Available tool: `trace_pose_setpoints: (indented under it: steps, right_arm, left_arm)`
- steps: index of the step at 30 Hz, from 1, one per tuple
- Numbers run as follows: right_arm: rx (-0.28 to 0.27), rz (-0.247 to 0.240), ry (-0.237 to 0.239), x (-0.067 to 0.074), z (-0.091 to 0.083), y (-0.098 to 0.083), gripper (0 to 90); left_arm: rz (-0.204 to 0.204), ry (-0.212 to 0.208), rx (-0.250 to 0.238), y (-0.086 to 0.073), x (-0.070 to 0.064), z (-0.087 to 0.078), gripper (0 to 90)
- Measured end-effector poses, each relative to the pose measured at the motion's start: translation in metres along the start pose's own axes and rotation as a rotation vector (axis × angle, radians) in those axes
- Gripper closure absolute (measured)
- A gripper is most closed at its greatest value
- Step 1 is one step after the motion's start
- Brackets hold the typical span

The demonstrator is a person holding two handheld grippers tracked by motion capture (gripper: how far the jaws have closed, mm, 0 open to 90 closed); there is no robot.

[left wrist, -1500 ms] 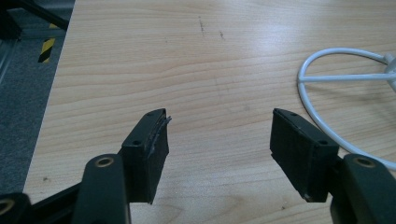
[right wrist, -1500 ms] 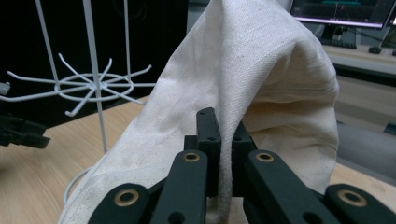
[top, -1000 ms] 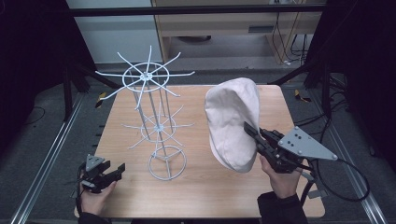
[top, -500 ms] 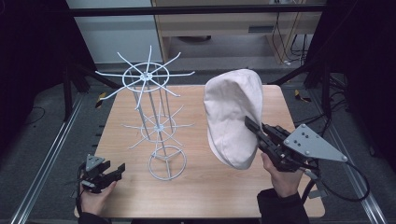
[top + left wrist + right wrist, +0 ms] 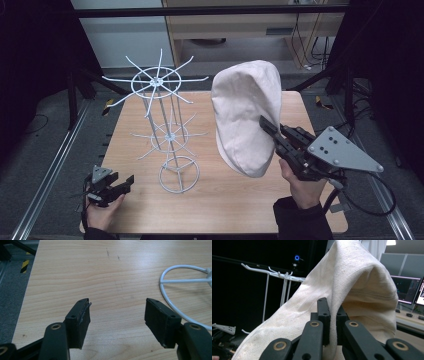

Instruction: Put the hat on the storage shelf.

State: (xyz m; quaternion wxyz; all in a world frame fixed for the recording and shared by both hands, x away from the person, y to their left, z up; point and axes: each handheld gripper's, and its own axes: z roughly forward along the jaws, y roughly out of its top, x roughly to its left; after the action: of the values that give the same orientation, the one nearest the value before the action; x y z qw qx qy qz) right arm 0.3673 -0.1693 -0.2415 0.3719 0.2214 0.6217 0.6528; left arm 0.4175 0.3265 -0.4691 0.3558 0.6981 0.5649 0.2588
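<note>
Centrally, a wooden surface (image 5: 240,200) is seen, and a white wire rack (image 5: 167,135) is stood on its left half, the ring base near the lower middle of the frame. Right of the rack, a cream cloth hat (image 5: 247,112) is held up off the surface, right of centre. Its edge is pinched between the pressed-together jaws of the right tongs (image 5: 265,125), gripped by a hand (image 5: 302,187) at the lower right. At the lower left, the left tongs (image 5: 112,186) are held with jaws spread wide, nothing between them.
</note>
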Motion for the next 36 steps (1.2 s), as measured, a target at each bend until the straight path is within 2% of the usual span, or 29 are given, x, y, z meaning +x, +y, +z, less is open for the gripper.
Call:
trace_pose_setpoints:
  steps: [10,19,25,36]
  right_arm:
    - [-0.048,-0.025,0.028,0.010,0.005,0.020,88.5]
    - [-0.080,-0.035,0.061,0.019,0.008,0.031,88.5]
    - [-0.070,-0.049,0.099,0.029,0.018,0.035,88.5]
    - [-0.063,-0.043,0.158,0.040,0.031,0.034,88.5]
  left_arm:
    - [0.000,0.000,0.001,0.000,0.000,0.000,37.1]
    - [0.000,0.001,0.001,0.000,0.000,0.000,37.1]
    - [-0.002,0.002,-0.002,0.000,0.000,0.000,37.1]
    - [0.000,0.002,0.000,0.000,0.000,0.000,37.1]
